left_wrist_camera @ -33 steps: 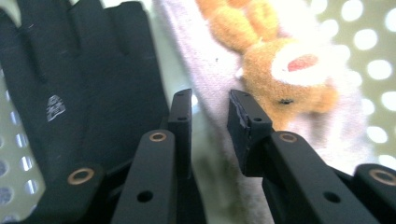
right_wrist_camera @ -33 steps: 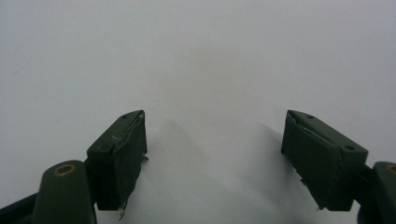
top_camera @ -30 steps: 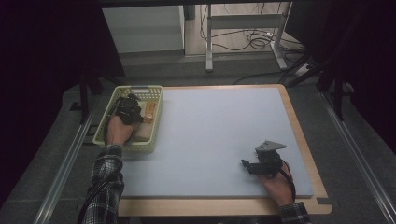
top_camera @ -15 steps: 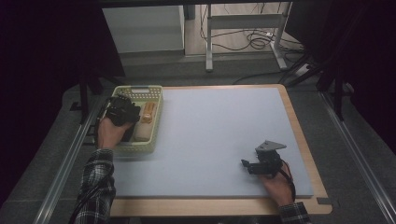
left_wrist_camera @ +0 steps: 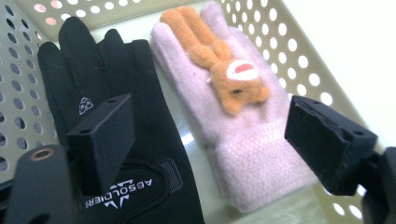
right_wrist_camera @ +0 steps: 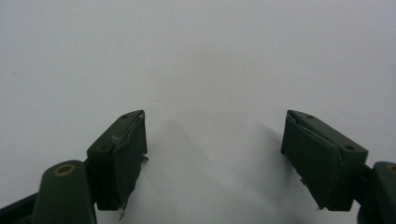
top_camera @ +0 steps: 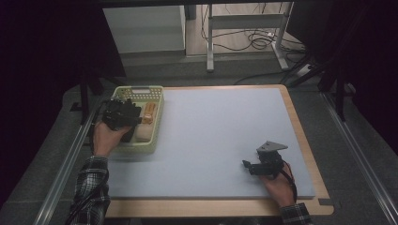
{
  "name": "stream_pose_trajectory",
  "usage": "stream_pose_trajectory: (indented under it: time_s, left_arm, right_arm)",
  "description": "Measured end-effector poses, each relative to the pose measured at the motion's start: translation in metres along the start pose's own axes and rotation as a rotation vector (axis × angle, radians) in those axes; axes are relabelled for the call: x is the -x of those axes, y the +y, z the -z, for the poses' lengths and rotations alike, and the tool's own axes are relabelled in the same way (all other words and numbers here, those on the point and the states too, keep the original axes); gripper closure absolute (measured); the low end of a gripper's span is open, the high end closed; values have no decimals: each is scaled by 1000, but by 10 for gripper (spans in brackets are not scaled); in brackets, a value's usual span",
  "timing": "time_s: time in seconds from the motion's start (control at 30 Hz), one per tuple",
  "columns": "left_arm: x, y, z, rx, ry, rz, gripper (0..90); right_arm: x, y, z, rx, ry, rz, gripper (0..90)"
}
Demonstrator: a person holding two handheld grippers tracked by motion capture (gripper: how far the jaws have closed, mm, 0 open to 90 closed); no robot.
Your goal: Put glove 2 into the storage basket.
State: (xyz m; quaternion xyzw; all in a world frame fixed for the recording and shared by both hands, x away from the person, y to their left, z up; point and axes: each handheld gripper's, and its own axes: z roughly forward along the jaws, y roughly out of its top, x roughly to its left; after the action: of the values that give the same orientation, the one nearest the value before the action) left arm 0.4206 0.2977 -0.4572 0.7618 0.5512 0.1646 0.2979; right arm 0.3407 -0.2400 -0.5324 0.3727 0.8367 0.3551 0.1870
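My left gripper point(top_camera: 123, 115) hangs over the basket point(top_camera: 157, 123), and its jaws have just been opening; now they stand wide apart and nothing is pressed between them. In the left gripper view I look along these two black jaws down into the basket. Under the left jaw lies the black glove point(left_wrist_camera: 112, 121), flat on the basket floor, with its fingers pointing away from me and white letters on the cuff near the jaw. Just beside it, touching along one side, lies the pink glove point(left_wrist_camera: 243, 135), also flat, with a small orange animal figure point(left_wrist_camera: 219, 65) sewn on its back. The pink cuff is between my two jaws but lower than them, so the pads do not touch it. The basket is pale green with round holes in its walls, and it stands at the far left corner of the worktop point(top_camera: 220, 136), along the left edge.

My left hand point(top_camera: 107, 138) holds the gripper from the near side of the basket, and the checked sleeve point(top_camera: 91, 187) comes in from the bottom.

My right gripper point(top_camera: 256, 166) is well apart from all this, near the near right corner of the worktop. Its jaws are released too, wide apart, with only the plain pale surface between them. My right hand point(top_camera: 278, 187) rests behind it, close to the near edge
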Motion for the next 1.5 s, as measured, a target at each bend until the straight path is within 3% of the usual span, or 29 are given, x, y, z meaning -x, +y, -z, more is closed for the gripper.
stream_pose_trajectory:
  time_s: [0.33, 0.73, 0.9, 1.5]
  left_arm:
    - [7, -11, 14, 42, -41, -26, 48]
    - [33, -17, 32, 86, -111, -89, 11]
    - [45, -20, 37, 91, -110, -128, 4]
    - [77, -40, 44, 139, -138, -200, 0]
  right_arm:
    - [0, 0, 0, 0, 0, 1, 220]
    - [0, 0, 0, -2, -1, 3, 220]
    - [0, 0, 0, -2, -1, 3, 220]
    - [0, 0, 0, -4, -1, 2, 219]
